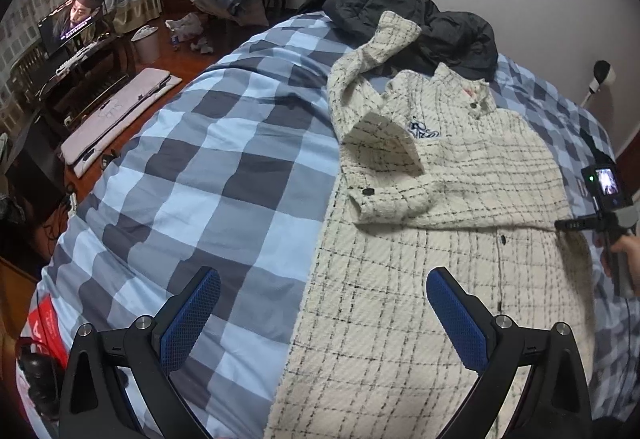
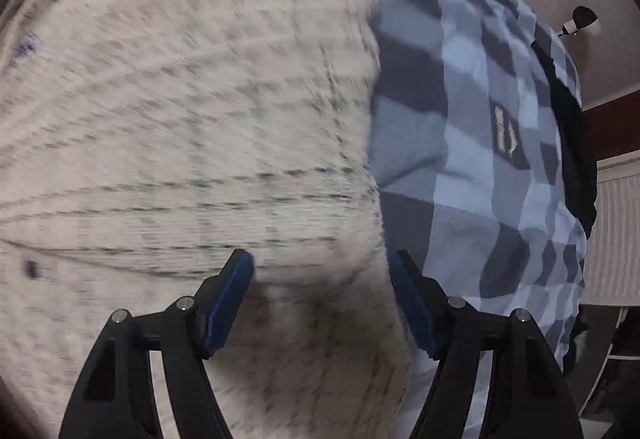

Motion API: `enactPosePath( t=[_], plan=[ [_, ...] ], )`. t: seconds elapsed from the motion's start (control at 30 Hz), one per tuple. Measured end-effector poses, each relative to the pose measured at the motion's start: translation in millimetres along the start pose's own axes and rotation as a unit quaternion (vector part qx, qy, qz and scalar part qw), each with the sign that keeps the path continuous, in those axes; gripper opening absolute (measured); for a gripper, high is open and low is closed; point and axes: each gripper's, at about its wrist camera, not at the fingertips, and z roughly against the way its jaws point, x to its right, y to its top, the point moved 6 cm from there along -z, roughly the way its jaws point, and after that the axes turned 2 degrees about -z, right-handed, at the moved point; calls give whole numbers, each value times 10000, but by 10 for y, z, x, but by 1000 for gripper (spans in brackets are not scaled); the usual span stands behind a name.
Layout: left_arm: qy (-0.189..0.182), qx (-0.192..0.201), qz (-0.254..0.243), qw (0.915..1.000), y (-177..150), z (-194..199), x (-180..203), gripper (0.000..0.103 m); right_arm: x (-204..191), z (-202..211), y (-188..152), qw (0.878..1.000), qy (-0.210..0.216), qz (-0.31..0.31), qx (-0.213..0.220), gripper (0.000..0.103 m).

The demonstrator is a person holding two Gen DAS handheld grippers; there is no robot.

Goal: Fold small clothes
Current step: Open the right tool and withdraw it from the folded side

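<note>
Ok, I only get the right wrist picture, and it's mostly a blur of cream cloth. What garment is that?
Observer: A cream checked jacket with dark buttons, lying front up on a blue checked quilt.
Visitor: Is any of it folded?
Observer: One sleeve lies folded across the front, with its buttoned cuff near the jacket's far side.
Visitor: Anything else on the bed?
Observer: A dark coat is heaped just beyond the collar, and the other sleeve reaches up onto it.
Visitor: Where's the other tool?
Observer: The left gripper hovers over the jacket's lower part, with its fingers wide apart and holding nothing.
</note>
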Motion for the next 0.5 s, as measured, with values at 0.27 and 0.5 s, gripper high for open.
enactPosePath(
  t=[0.27,0.5],
  plan=[
    [131,-134,-151,9997,-19,-120,65,103,894,-244,-69,9848,-146,-1693,370,72],
    [279,-69,-269,9992,-41,-116,64,103,1391,192,-505,9683,-146,-2456,425,73]
  ],
)
